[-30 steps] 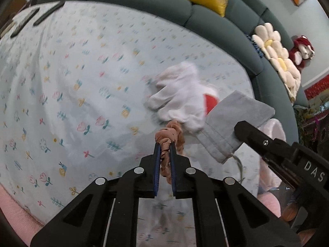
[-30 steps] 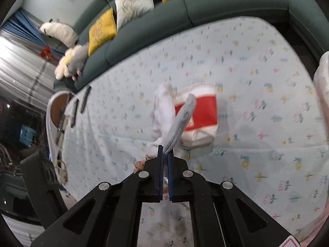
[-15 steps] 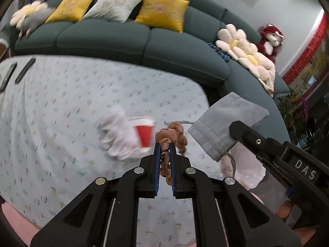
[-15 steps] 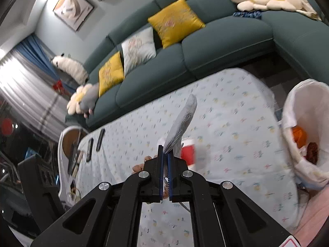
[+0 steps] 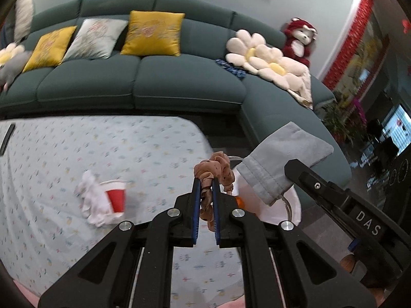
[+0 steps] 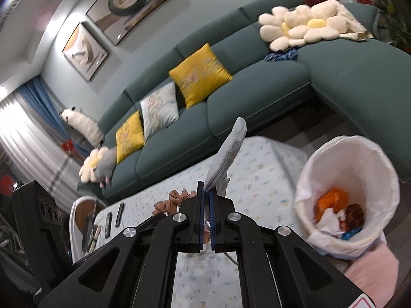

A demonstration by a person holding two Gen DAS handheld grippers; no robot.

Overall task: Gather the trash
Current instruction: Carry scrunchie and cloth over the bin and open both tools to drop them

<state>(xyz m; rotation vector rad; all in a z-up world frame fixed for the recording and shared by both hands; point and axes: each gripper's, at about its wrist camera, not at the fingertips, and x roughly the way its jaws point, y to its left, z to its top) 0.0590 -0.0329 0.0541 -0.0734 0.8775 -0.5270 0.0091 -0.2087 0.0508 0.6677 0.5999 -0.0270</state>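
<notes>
Left wrist view: a brown scrunchie (image 5: 214, 172) is clamped between the jaws of the left gripper (image 5: 205, 182). A red cup (image 5: 115, 197) lies on a white tissue (image 5: 90, 202), left of the jaws.

Right wrist view: a grey pouch (image 6: 227, 154) is gripped by the right gripper (image 6: 206, 192). A lined trash bin (image 6: 359, 159) is seen right of the jaws.

Place: a home living room
Seating: curved green sofa (image 5: 164, 82) with yellow cushions (image 5: 152, 33)
Decor: framed pictures (image 6: 86, 51), plush toys (image 5: 299, 41)
Window: blue curtain (image 6: 38, 97)
</notes>
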